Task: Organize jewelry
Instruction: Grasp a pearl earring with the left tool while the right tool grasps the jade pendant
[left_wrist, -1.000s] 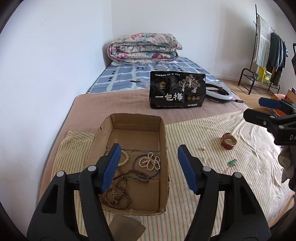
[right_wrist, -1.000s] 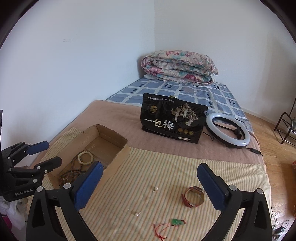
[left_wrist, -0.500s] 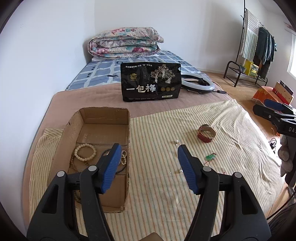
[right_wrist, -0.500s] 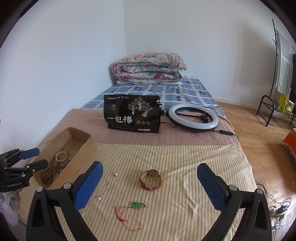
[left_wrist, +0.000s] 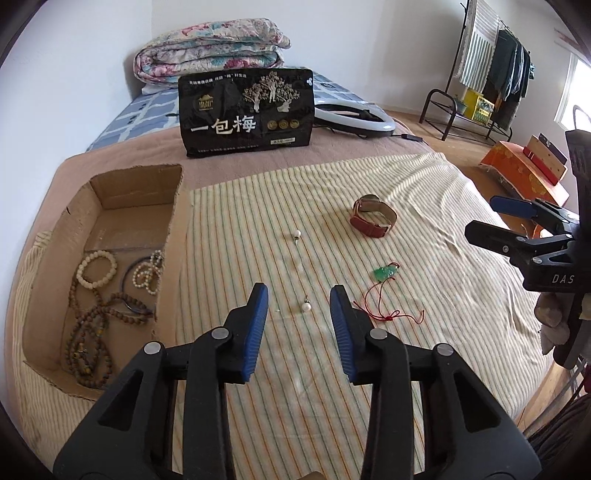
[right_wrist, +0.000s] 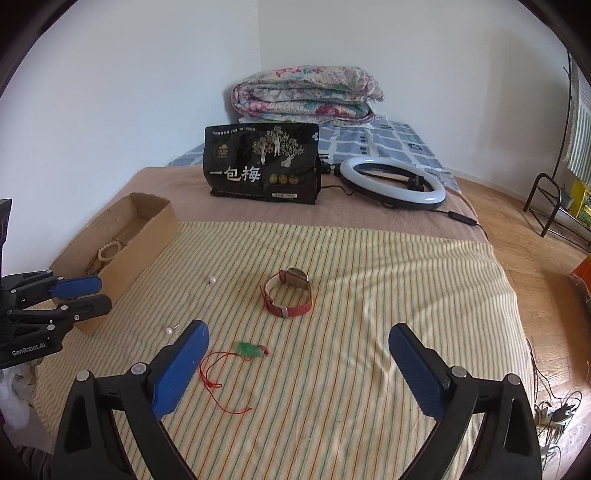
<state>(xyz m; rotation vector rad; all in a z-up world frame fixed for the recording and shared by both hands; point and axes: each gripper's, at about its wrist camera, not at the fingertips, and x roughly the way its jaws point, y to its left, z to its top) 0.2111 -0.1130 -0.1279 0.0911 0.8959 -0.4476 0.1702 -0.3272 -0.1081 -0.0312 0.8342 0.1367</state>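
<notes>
On the striped cloth lie a red-strapped watch (left_wrist: 372, 217) (right_wrist: 290, 292), a green pendant on a red cord (left_wrist: 384, 272) (right_wrist: 248, 348) and two pearl earrings (left_wrist: 306, 305) (left_wrist: 296, 233). My left gripper (left_wrist: 298, 295) hovers just short of the nearer earring (right_wrist: 170, 330); its jaws are closing with nothing pressed between them. My right gripper (right_wrist: 297, 338) stands wide, its jaws closing slightly, above the cloth near the pendant and watch. The cardboard box (left_wrist: 48, 266) (right_wrist: 147, 236) at the left holds bead bracelets and necklaces (left_wrist: 96, 314).
A black printed bag (left_wrist: 245, 110) stands behind the cloth, with a ring light (right_wrist: 391, 181) beside it. A folded floral quilt (right_wrist: 306, 94) lies at the far wall. A clothes rack (left_wrist: 480, 77) and an orange box (left_wrist: 524, 173) stand right of the bed.
Both grippers have swung right and dropped toward the cloth. The left one left the box, now faces the near earring, and its jaws have narrowed. The right one now faces watch and pendant.
</notes>
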